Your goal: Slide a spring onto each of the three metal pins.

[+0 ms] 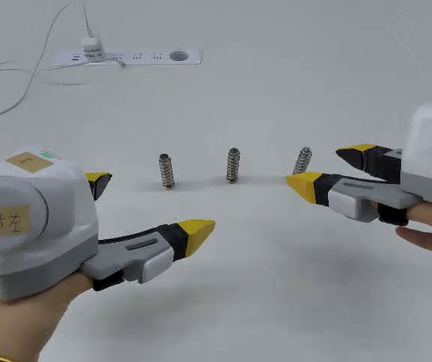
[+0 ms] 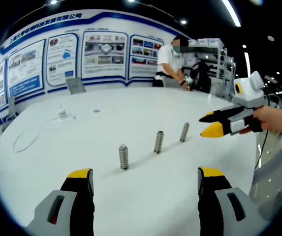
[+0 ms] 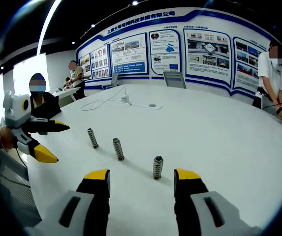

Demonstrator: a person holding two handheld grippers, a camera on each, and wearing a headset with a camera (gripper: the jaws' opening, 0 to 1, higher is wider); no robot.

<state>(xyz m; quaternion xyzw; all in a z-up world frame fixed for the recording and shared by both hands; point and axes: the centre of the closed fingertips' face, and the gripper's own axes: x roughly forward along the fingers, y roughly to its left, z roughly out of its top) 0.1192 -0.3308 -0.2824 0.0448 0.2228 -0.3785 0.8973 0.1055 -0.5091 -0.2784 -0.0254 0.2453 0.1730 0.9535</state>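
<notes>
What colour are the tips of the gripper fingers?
Yellow, over black, as on the left gripper; the head view shows it best.

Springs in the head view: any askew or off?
Mostly fine. The right spring leans outward slightly more than the left spring and the middle spring, though that could be camera perspective. None has fallen.

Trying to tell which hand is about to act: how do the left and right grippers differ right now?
The left gripper has its jaws spread wide; the right gripper has them open but narrower. The left gripper hangs back from the left spring, while the right gripper's tips sit close by the right spring, not touching it. Both are empty, with yellow tips.
</notes>
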